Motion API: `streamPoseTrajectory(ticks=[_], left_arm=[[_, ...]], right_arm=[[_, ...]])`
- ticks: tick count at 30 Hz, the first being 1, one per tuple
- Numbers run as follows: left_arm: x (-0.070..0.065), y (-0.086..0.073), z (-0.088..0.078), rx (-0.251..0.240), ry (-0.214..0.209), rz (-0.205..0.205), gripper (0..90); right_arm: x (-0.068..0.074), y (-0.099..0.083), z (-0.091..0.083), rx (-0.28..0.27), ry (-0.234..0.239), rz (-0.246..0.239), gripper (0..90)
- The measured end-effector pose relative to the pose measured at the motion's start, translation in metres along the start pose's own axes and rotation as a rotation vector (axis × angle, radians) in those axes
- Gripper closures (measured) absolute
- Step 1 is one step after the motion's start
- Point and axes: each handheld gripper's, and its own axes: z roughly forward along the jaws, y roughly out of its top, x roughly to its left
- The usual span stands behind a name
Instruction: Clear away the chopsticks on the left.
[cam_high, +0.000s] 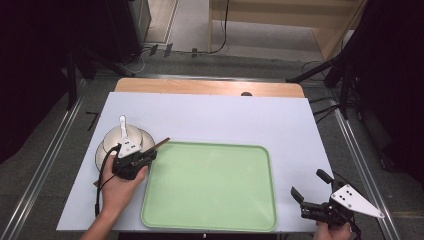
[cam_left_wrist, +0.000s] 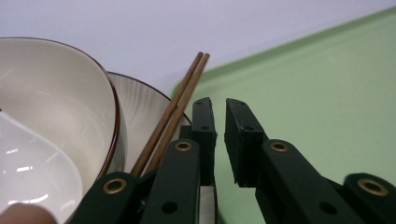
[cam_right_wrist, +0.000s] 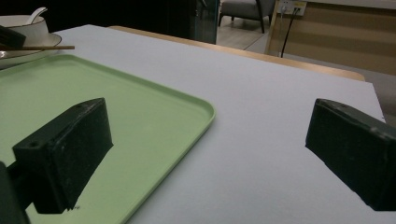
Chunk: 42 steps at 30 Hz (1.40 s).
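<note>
High view: left gripper (cam_high: 148, 156) beside the chopsticks (cam_high: 159, 144) lying on the plate (cam_high: 102, 150); left gripper view: jaws narrowly parted, nothing between, chopsticks just beside; right gripper view: jaws wide apart, empty, over the bench (cam_right_wrist: 261, 116).

At lower left of the high view, a bare-armed hand (cam_high: 117, 192) wraps a black left gripper (cam_high: 145, 157) topped with a white plate; a black cable (cam_high: 100, 182) loops from its rear. At lower right, the right gripper (cam_high: 309, 189) carries a white three-cornered plate dotted with screw holes. Up close in the left gripper view, dark green-black linkage arms show brass-ringed pivots (cam_left_wrist: 183, 146) and blocky matte pads (cam_left_wrist: 243, 135).
</note>
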Motion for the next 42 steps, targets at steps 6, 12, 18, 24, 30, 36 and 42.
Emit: streamPoseTrajectory(ticks=[6, 12, 18, 24, 30, 36, 42], left_arm=[[0.016, -0.008, -0.025, -0.017, -0.058, -0.02, 79.8], [0.035, -0.015, -0.052, -0.007, -0.081, -0.023, 82.8], [0.054, -0.023, -0.064, 0.032, -0.078, -0.022, 83.5], [0.062, -0.027, -0.063, 0.091, -0.064, -0.003, 83.3], [0.062, -0.029, -0.059, 0.124, -0.051, 0.012, 82.1], [0.063, -0.03, -0.057, 0.126, -0.065, 0.009, 78.9], [0.06, -0.031, -0.054, 0.155, -0.075, 0.022, 78.8]], right_arm=[[0.0, 0.0, -0.001, -0.004, 0.002, -0.004, 0.4], [0.0, 0.001, -0.001, -0.006, 0.004, -0.006, 0.4], [0.0, 0.001, 0.0, -0.003, 0.007, -0.009, 0.4], [0.002, 0.001, 0.002, 0.005, 0.008, -0.018, 0.4], [0.002, 0.001, 0.002, 0.008, 0.008, -0.017, 0.4], [0.002, 0.001, 0.002, 0.008, 0.008, -0.018, 0.5], [0.002, 0.001, 0.002, 0.01, 0.012, -0.02, 0.4]])
